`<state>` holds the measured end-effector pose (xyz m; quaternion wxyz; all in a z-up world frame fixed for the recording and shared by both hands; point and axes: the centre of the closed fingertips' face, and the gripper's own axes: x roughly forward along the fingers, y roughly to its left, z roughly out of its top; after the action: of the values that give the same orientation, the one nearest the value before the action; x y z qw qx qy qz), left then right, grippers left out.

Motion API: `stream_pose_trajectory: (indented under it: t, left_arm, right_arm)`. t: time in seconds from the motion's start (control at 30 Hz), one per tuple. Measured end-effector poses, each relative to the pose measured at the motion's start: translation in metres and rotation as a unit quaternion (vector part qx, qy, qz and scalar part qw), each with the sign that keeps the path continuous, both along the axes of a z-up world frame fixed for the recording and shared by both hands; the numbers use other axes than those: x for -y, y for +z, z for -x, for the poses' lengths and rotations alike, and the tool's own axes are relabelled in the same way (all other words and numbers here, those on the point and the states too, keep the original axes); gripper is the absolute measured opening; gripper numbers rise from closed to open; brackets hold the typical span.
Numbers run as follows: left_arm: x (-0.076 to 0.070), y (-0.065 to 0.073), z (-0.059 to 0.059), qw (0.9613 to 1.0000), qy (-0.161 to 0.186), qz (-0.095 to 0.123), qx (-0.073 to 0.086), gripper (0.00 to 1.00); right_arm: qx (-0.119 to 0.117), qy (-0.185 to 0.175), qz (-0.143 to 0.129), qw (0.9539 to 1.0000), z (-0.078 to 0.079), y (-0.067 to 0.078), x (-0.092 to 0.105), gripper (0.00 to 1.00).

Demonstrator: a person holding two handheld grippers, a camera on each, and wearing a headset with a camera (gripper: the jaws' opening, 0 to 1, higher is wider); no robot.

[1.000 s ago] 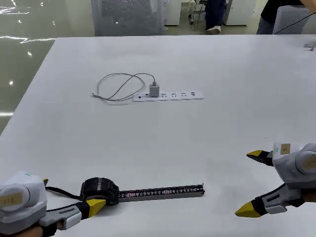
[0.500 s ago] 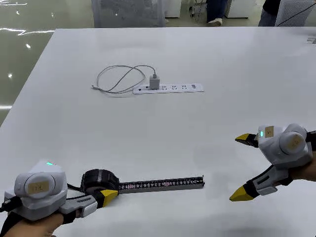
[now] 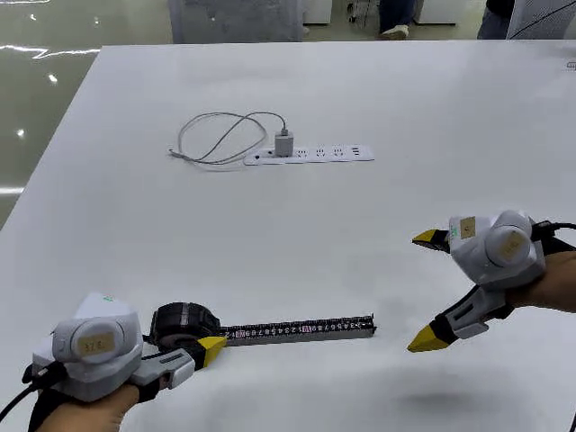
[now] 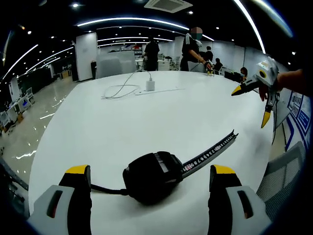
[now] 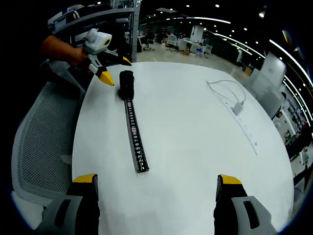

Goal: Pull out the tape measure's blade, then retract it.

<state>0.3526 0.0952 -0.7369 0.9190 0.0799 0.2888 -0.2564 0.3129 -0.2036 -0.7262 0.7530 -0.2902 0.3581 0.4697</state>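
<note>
A black tape measure (image 3: 183,323) lies near the front left of the white table (image 3: 360,216), its blade (image 3: 301,329) drawn out to the right and lying flat. My left gripper (image 3: 184,342) is open, its jaws either side of the case (image 4: 153,176) without clamping it. The blade's tip (image 5: 142,169) ends a short way from my right gripper (image 3: 425,290), which is open, empty and raised off the table to the right. In the right gripper view the left gripper (image 5: 110,68) sits by the case (image 5: 126,81).
A white power strip (image 3: 310,154) with a charger (image 3: 283,143) and a looped cable (image 3: 220,144) lies at mid-table. A grey mesh chair (image 5: 39,147) stands by the table's near edge. People stand beyond the far side (image 4: 190,46).
My left gripper has moved forward to bracket the tape measure's case. My right gripper has moved left, closer to the blade's tip. The tape measure itself has stayed put.
</note>
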Motion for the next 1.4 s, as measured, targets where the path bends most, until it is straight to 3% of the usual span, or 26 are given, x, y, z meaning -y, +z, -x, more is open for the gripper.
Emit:
stream_pose_trajectory:
  t: [0.13,0.27,0.37,0.43,0.5,0.67,0.77,0.87,0.93,0.97,1.07,1.4]
  left_arm:
    - [0.007,-0.007,0.003,1.0,-0.005,0.003,-0.006,0.99]
    - [0.011,-0.008,0.002,1.0,-0.006,-0.001,0.004,0.99]
    - [0.012,-0.008,-0.001,0.9999,0.0,0.009,0.006,0.99]
    - [0.011,-0.006,-0.005,0.9998,0.008,0.006,0.016,0.99]
    - [0.001,-0.011,-0.009,0.9993,0.037,-0.007,0.007,0.99]
    - [0.002,-0.009,-0.012,0.9992,0.039,0.007,0.01,0.99]
    - [0.007,-0.01,-0.01,0.9996,0.024,0.015,0.008,0.99]
    - [0.007,-0.009,-0.011,0.9996,0.022,0.009,0.015,0.99]
    - [0.008,-0.011,-0.011,0.9997,0.022,0.008,0.009,0.99]
    - [0.006,-0.015,-0.01,0.9997,0.022,-0.004,0.004,0.99]
    - [0.008,-0.014,-0.01,0.9997,0.024,0.006,0.003,0.99]
    - [0.013,-0.009,-0.012,0.9997,0.02,0.014,0.005,0.99]
  right_arm:
    - [-0.005,0.012,0.004,0.9999,-0.003,-0.007,-0.004,0.99]
    - [-0.007,0.018,0.007,0.9998,-0.006,-0.014,-0.01,0.99]
    - [-0.007,0.015,0.001,0.9999,-0.012,-0.019,-0.015,0.99]
    - [-0.004,0.02,0.0,0.9998,-0.015,-0.022,-0.019,0.99]
    - [-0.005,0.023,0.005,0.9997,-0.016,-0.024,-0.02,0.99]
    - [-0.013,0.032,0.012,0.9993,-0.016,-0.033,-0.023,0.99]
    - [-0.015,0.046,0.007,0.9988,-0.013,-0.036,-0.027,0.94]
    - [-0.021,0.046,0.011,0.9987,-0.012,-0.041,-0.027,0.93]
    - [-0.021,0.05,0.014,0.9984,-0.011,-0.043,-0.027,0.9]
    - [-0.022,0.054,0.015,0.9982,-0.01,-0.045,-0.027,0.88]
    - [-0.025,0.06,0.017,0.9978,-0.008,-0.049,-0.029,0.82]
    - [-0.036,0.078,0.029,0.9959,-0.001,-0.06,-0.032,0.7]
